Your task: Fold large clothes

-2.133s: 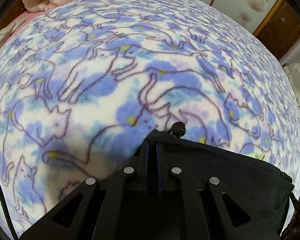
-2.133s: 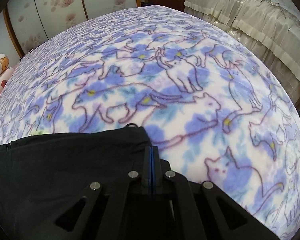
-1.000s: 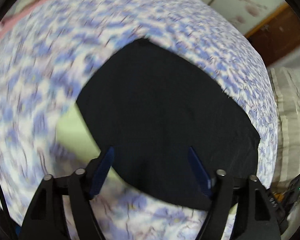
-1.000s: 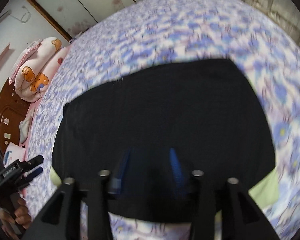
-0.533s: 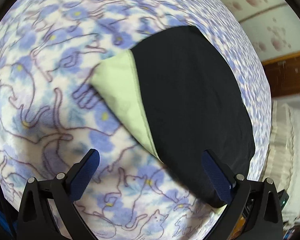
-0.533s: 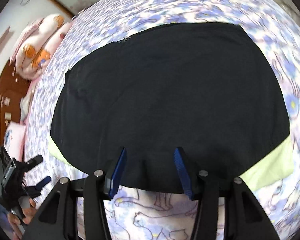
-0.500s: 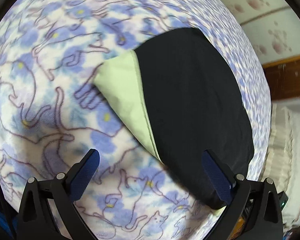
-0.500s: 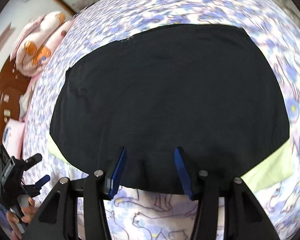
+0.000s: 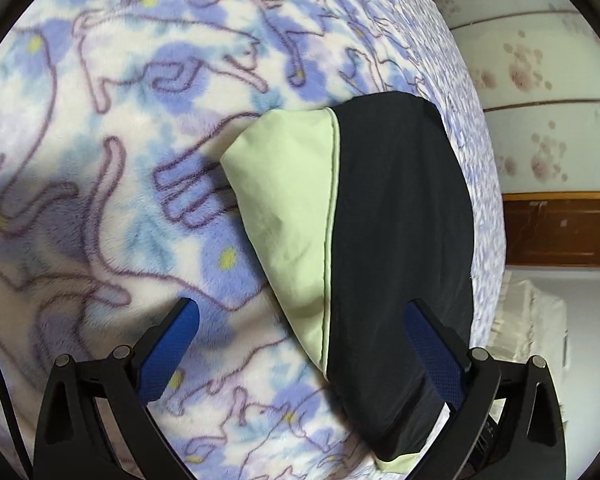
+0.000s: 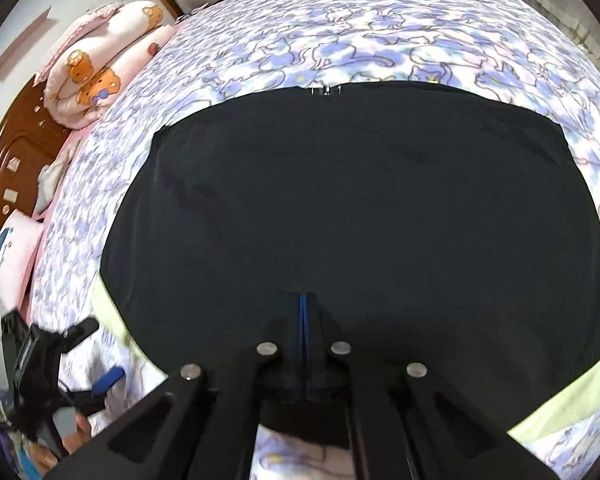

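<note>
A black garment (image 10: 360, 208) with pale green panels (image 9: 288, 208) lies folded flat on the cat-print fleece blanket (image 9: 100, 160). My right gripper (image 10: 303, 300) is shut on the black fabric near its front edge, and the cloth bunches around the fingertips. A small zipper pull (image 10: 326, 90) shows at the far edge. My left gripper (image 9: 300, 340) stands wide open low over the garment's end, with the green corner and black fabric between the fingers but untouched. The right wrist view shows the left gripper (image 10: 96, 354) at lower left, held by a hand (image 10: 44, 456).
A rolled pink bear-print quilt (image 10: 100, 68), a pink pillow (image 10: 12, 256) and a wooden headboard (image 10: 4, 152) lie at the bed's far left. Floral wardrobe doors (image 9: 540, 120), a brown wooden panel (image 9: 560, 232) and cream cloth (image 9: 532, 320) stand beyond the bed's edge.
The right jaws went from half open to shut on the garment's front edge. The left gripper dropped closer to the green corner and rolled; its jaws stay wide.
</note>
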The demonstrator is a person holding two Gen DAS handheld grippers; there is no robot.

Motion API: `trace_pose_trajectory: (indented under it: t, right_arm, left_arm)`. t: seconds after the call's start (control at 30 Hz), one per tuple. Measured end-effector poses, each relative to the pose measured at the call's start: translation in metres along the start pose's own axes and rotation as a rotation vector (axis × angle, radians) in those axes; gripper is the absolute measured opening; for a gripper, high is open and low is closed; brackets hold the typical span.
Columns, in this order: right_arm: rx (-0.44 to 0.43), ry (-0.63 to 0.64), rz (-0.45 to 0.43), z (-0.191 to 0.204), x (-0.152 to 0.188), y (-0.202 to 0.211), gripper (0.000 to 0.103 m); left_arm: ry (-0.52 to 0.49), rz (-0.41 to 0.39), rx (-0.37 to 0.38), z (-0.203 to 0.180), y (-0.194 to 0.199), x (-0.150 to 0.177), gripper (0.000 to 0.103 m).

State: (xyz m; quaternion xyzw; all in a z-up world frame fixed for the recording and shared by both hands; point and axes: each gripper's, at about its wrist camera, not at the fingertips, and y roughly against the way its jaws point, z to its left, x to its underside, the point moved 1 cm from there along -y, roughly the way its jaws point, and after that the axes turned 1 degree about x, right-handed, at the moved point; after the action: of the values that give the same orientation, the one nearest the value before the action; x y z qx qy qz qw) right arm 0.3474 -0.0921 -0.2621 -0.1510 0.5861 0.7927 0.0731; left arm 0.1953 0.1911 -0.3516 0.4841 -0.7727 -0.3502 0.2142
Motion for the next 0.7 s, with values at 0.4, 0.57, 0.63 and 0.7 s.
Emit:
trace_pose_trajectory:
  t: [0.4,0.57,0.63,0.7]
  right_arm:
    - [0.031,-0.148,0.023,-0.007,-0.006,-0.036,0.0]
    - [0.055,-0.15,0.017,-0.006,-0.016,-0.047,0.0]
    - [0.052,-0.166,0.019,-0.007,-0.02,-0.051,0.0]
    - [0.051,-0.181,0.022,-0.009,-0.023,-0.053,0.0]
  left_arm:
    - [0.013,0.011,0.122,0.015,-0.014,-0.021,0.095]
    - [-0.055,0.026,0.144,0.004,-0.023,-0.038,0.085]
    - [-0.065,0.026,0.154,-0.001,-0.028,-0.048,0.085]
    - [-0.086,0.027,0.156,-0.007,-0.034,-0.057,0.085]
